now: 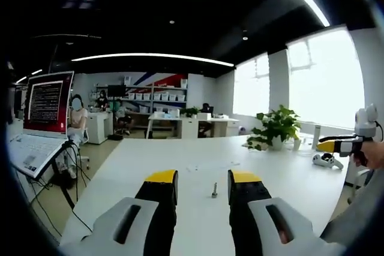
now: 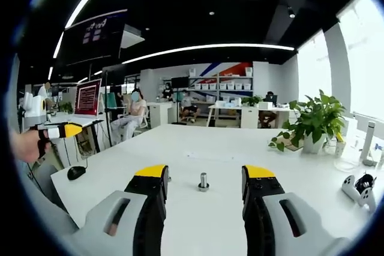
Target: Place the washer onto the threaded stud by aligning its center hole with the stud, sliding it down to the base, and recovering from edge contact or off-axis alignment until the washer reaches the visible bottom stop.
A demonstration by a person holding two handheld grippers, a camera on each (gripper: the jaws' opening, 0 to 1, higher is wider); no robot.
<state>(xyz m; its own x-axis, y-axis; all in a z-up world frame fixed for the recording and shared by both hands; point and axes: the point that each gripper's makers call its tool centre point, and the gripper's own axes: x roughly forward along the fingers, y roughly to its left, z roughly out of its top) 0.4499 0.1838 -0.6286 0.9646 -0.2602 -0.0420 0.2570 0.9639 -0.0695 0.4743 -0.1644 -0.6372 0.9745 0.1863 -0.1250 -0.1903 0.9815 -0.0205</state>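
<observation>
Metal catches my eye first: the threaded stud [image 2: 203,181] stands upright on the white bench [image 2: 198,142], well in from its edges, with a ring at its foot that may be the washer, though it is too small for me to tell. In the right gripper view it sits between my right gripper [image 2: 205,185]'s yellow-tipped jaws, which stand wide apart and hold nothing. In the left gripper view the stud [image 1: 214,190] is framed the same way by my left gripper [image 1: 203,187], jaws also spread wide and empty. Further out, a potted plant [image 2: 315,124] stands near the bench's far right edge, a white controller [image 2: 358,187] lies at the right edge, and a dark mouse [image 2: 76,172] rests near the left corner. An open laptop [image 1: 41,118] sits off the bench's left side.
</observation>
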